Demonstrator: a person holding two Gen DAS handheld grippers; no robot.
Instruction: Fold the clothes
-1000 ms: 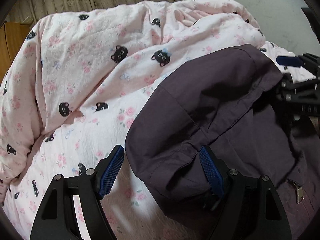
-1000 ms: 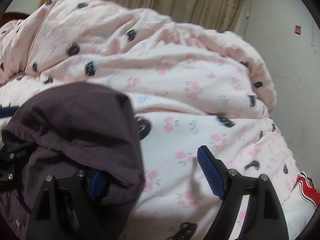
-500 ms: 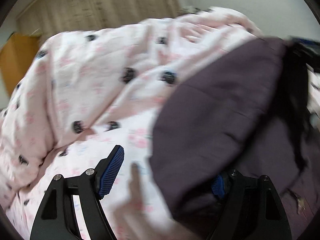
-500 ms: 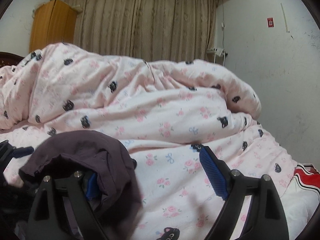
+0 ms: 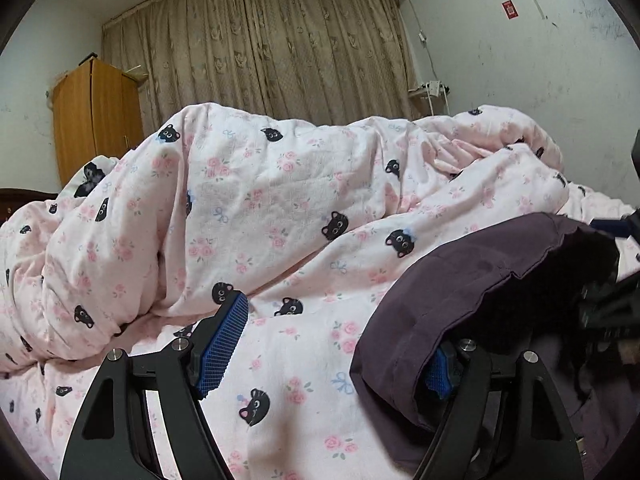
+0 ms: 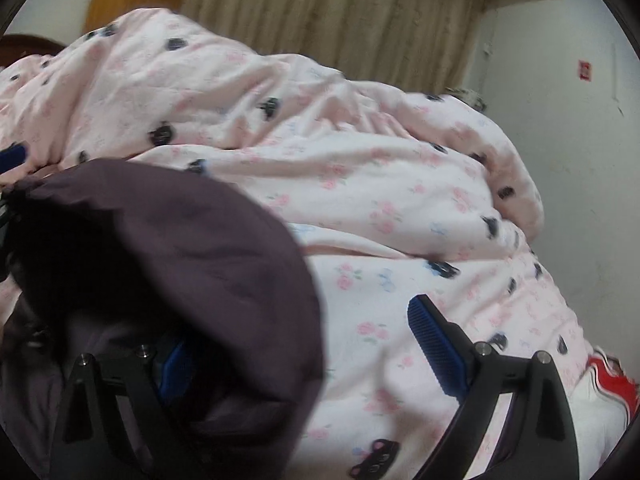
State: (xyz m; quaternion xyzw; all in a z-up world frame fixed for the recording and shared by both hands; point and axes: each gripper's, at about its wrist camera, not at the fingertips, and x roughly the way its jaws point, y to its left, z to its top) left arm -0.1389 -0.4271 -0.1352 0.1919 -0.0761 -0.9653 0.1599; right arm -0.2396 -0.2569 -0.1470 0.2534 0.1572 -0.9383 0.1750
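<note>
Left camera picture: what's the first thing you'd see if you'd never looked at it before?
The big pink quilt, heaped across the middle of the bed and dotted with black cat faces and roses. Next comes the dark purple garment at the lower right, draped over one finger of the left gripper, whose other blue-padded finger stands free. Behind everything hang beige curtains, with an orange wooden wardrobe at the left.

Garment: dark purple garment (image 5: 472, 280) draped over right finger of left gripper (image 5: 332, 344), jaws apart
Underneath: pink cat-print quilt (image 5: 260, 200)
Background: beige curtain (image 5: 272, 52), wooden wardrobe (image 5: 96, 116)
</note>
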